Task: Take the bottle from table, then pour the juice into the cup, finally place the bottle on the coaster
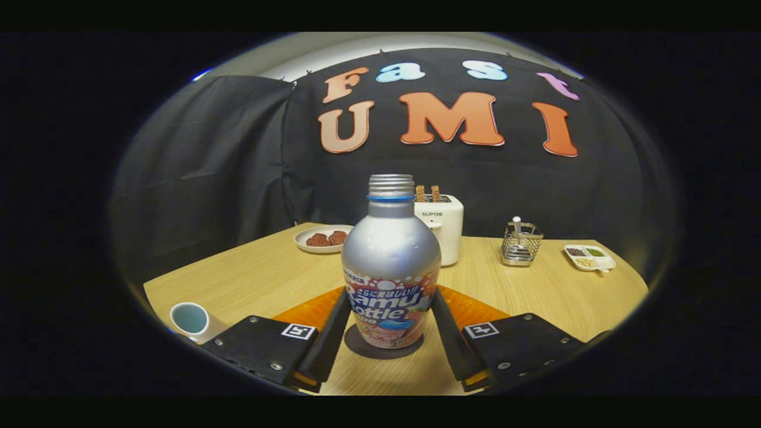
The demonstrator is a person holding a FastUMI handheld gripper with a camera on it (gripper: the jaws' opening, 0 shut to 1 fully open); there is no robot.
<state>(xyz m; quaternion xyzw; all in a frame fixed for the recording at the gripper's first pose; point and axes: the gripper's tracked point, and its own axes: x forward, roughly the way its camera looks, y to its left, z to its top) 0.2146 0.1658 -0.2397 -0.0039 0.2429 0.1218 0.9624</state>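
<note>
On the light wooden table (267,279), centre front: silver metal bottle (390,255), upright on a dark round coaster (355,348), itself on an orange mat (300,314). Clamped on both sides of the bottle's lower body by the gripper (390,297). Left of the fingers, near the table's front edge: small white cup (190,320). Behind the bottle: white toaster (447,229); left of that, white round plate (308,242). Right of the toaster: wire metal rack (521,244), then white divided dish (590,258)
</note>
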